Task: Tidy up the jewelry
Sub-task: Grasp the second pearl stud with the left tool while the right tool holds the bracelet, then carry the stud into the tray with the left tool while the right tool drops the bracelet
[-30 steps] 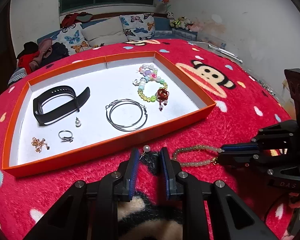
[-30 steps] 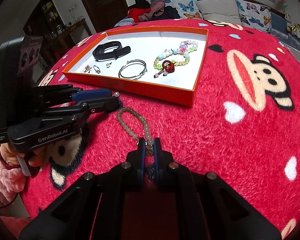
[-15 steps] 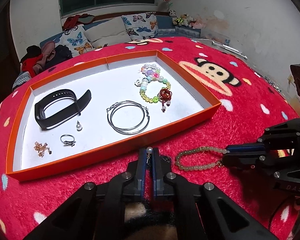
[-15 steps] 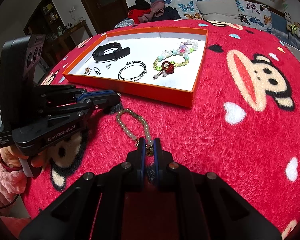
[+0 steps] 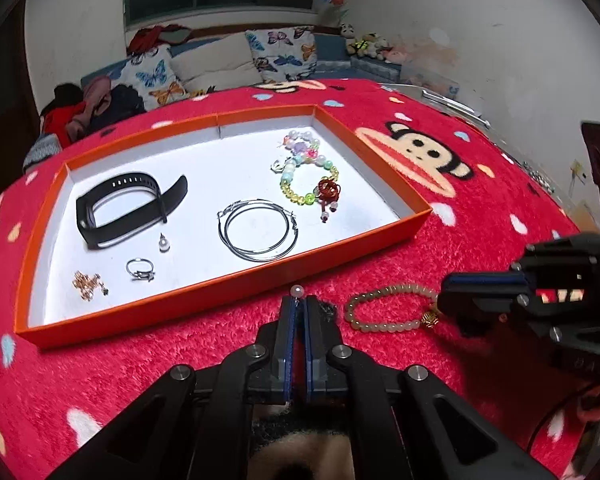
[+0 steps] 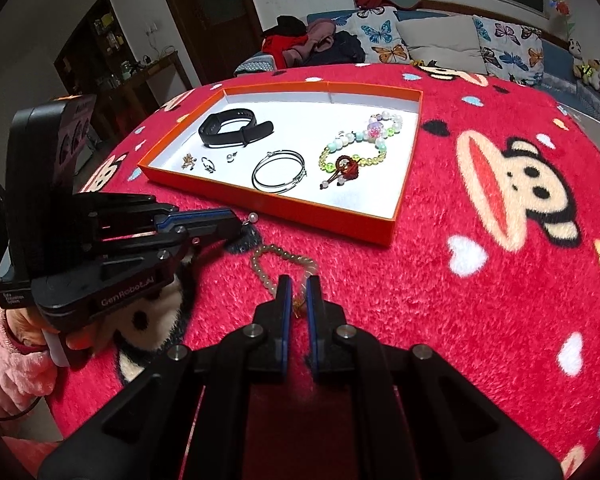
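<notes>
Left gripper (image 5: 299, 306) just clamped onto the pearl earring (image 5: 297, 291) near the orange tray (image 5: 228, 284), while right gripper (image 6: 296, 292) let go of the bead bracelet (image 6: 284, 258), jaws parted. Earring's tray-bound, I'd guess.

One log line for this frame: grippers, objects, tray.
left gripper: shut on pearl drop earring | right gripper: open around pale beaded bracelet, on red blanket | orange tray: neither inside

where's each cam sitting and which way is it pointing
Left wrist: on the left claw, shut on a pearl earring, facing the orange tray; right claw at right.
Right wrist: on the right claw, around the jade bead bracelet; left claw and pink-sleeved hand at left.
Both show tray, bracelet, earring.
</notes>
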`<state>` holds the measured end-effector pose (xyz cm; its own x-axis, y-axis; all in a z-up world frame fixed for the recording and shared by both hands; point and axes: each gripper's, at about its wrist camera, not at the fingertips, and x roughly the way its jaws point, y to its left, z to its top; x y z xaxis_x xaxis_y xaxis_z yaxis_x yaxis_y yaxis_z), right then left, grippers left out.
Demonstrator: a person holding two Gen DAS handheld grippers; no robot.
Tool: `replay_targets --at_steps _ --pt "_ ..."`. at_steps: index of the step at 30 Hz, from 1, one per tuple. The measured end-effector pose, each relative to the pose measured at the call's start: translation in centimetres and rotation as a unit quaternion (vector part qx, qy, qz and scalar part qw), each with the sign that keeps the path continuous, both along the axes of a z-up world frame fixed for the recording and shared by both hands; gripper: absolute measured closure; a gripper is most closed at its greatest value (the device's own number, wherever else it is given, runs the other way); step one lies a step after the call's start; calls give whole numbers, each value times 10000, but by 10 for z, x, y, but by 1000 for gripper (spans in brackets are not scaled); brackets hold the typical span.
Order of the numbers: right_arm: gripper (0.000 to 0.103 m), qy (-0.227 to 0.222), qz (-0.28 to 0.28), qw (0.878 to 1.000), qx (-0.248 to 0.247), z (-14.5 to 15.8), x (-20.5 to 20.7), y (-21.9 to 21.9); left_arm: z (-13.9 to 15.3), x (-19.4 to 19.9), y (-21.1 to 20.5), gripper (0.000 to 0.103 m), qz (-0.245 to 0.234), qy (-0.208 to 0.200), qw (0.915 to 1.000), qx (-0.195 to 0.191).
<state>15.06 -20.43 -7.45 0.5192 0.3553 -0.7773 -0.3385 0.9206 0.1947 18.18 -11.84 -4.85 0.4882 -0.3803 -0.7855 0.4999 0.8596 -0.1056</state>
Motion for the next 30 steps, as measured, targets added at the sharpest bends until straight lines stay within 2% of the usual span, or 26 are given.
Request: replay_targets --at_steps 22,30 --pt "95 131 -33 9999 52 -9 1 -9 -7 16 -6 94 -19 113 9999 44" --pt "93 157 -53 9999 50 -10 2 -11 -8 12 -13 94 -51 -77 9997 234"
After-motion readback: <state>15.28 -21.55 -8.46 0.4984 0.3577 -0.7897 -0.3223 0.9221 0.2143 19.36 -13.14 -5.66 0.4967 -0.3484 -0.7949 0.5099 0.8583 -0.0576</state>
